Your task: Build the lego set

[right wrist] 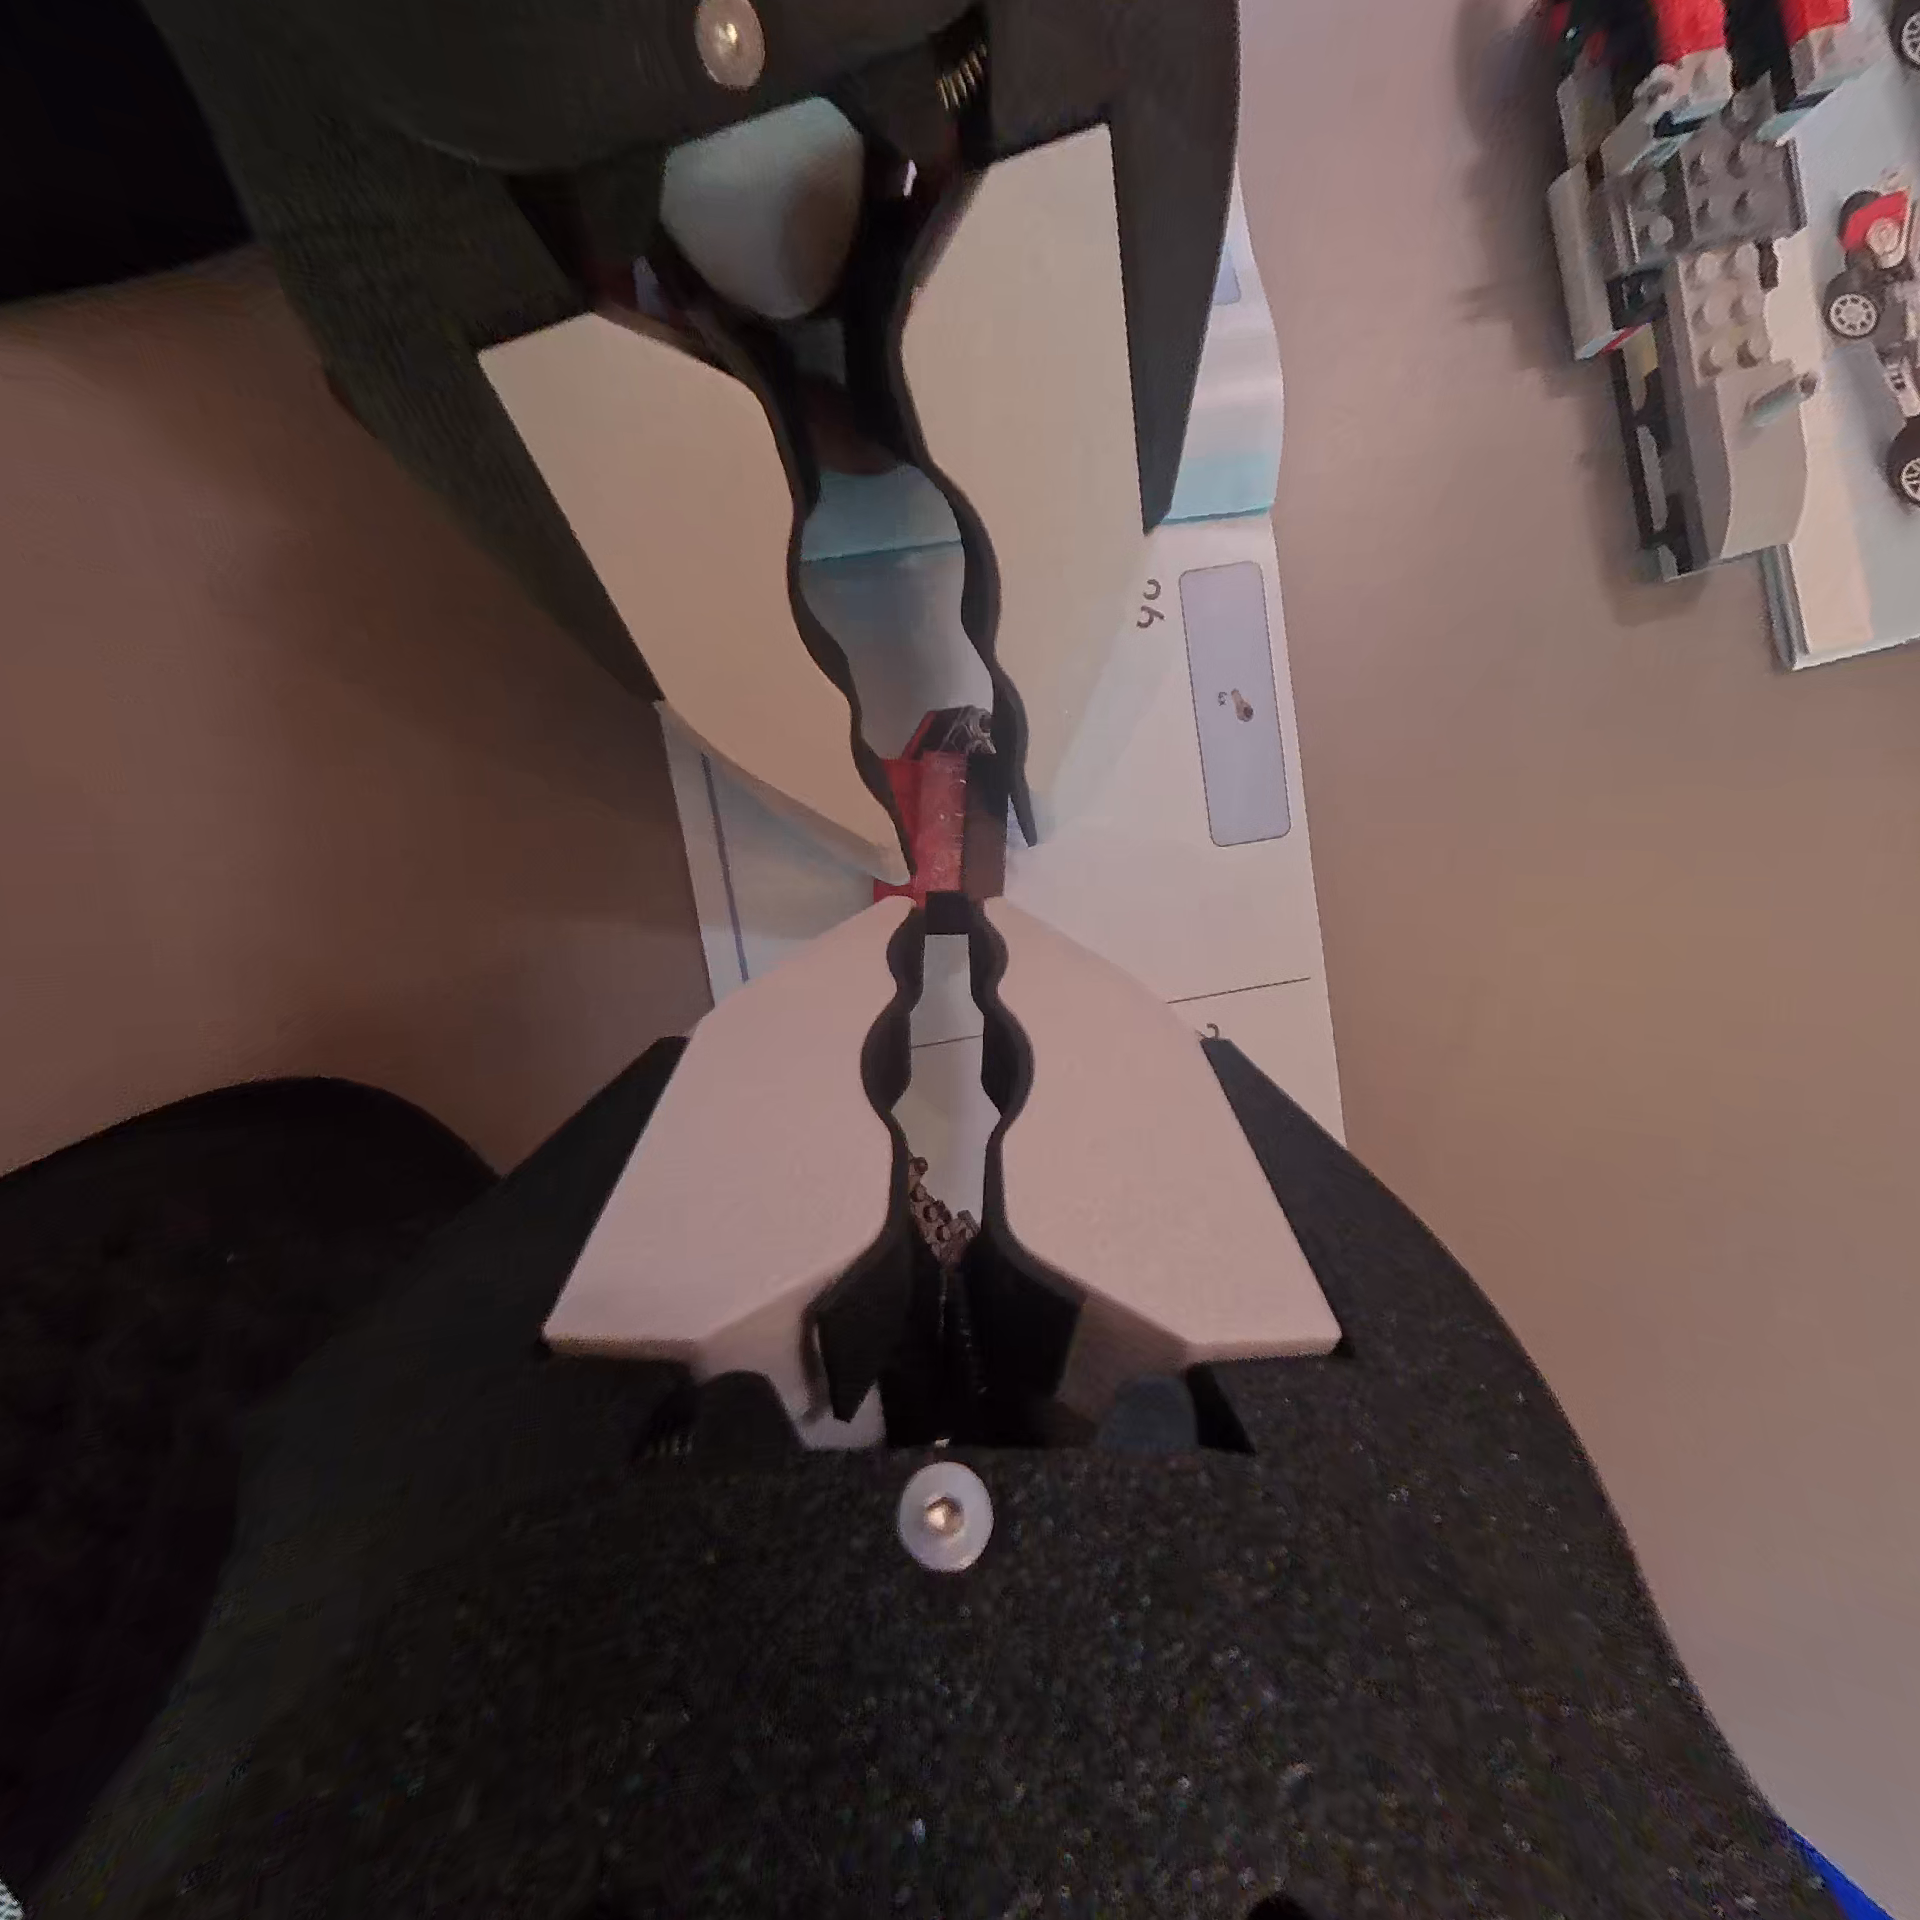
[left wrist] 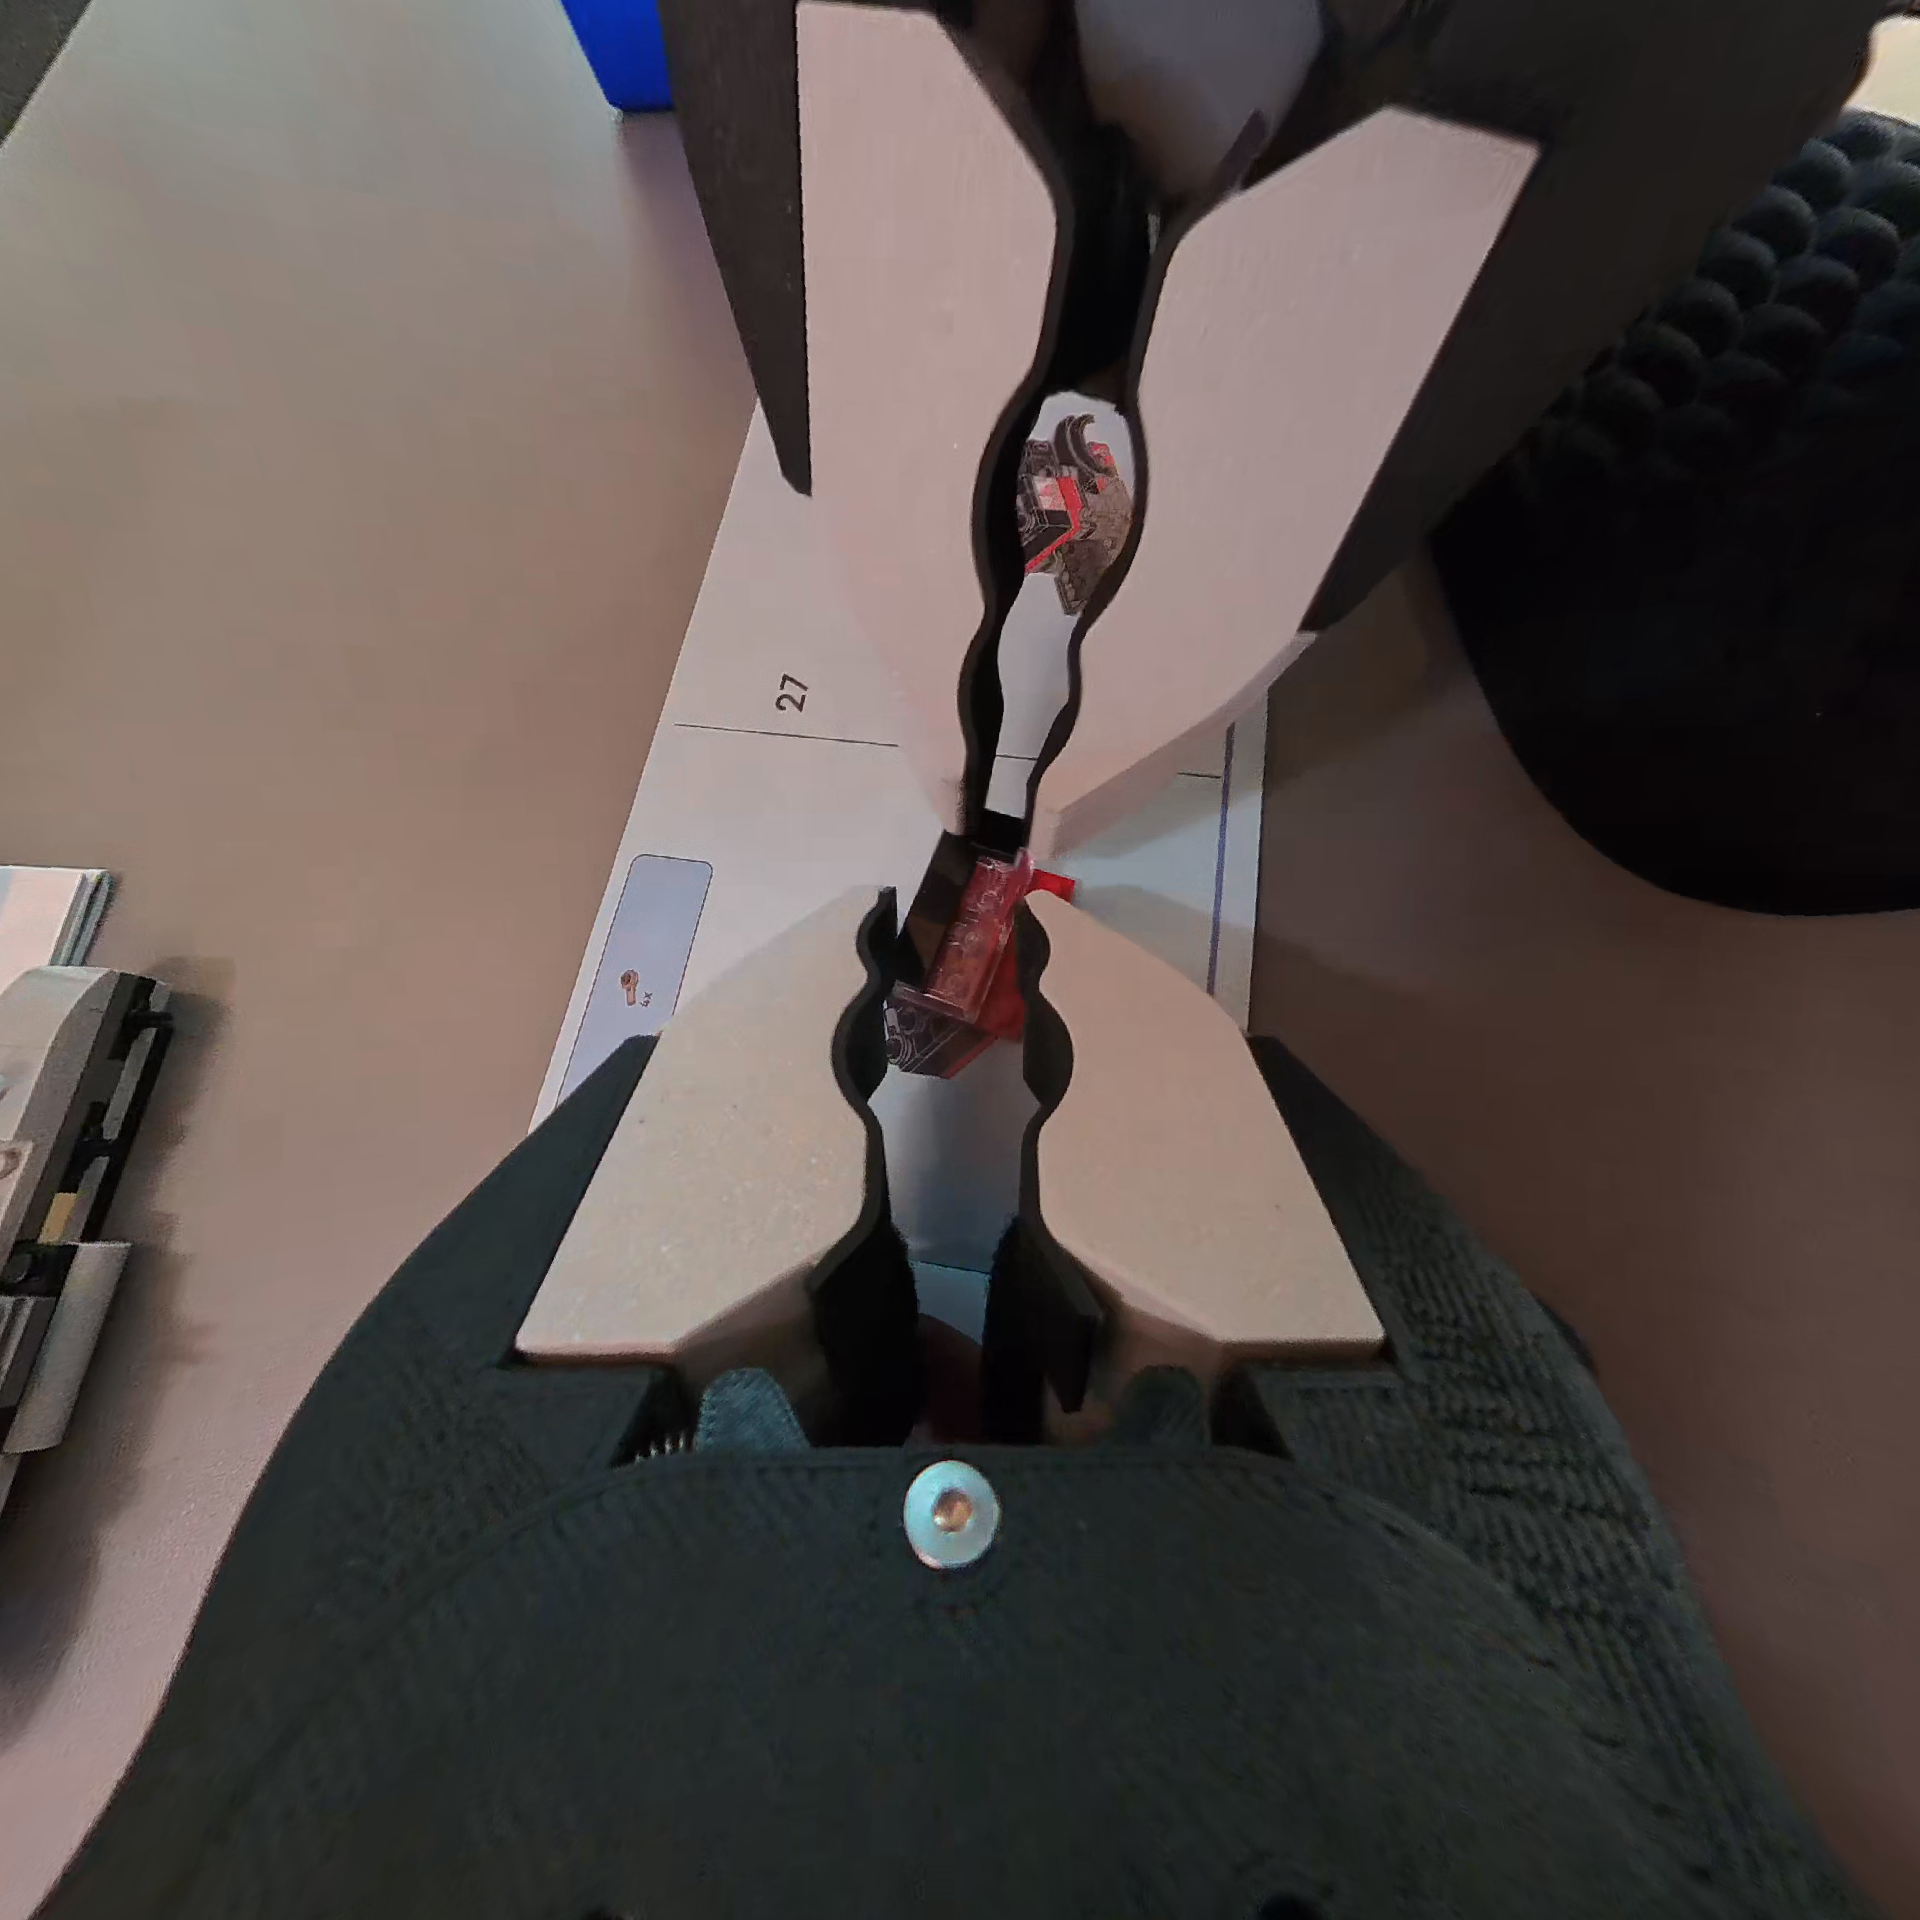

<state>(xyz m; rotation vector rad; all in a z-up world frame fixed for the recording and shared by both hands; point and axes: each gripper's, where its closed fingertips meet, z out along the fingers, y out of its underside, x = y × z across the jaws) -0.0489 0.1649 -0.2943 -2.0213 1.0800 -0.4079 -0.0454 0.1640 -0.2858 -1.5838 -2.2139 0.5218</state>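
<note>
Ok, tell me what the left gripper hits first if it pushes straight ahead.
The left gripper already holds the small red and black lego piece; straight ahead, it would meet the right gripper, tip to tip and almost touching.

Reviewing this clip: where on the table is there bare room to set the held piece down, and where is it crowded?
Bare table lies between the instruction sheet and the half-built model, and also right of the sheet, before the black foam. It is crowded over the sheet, where the left gripper and right gripper meet on the small red and black piece.
</note>
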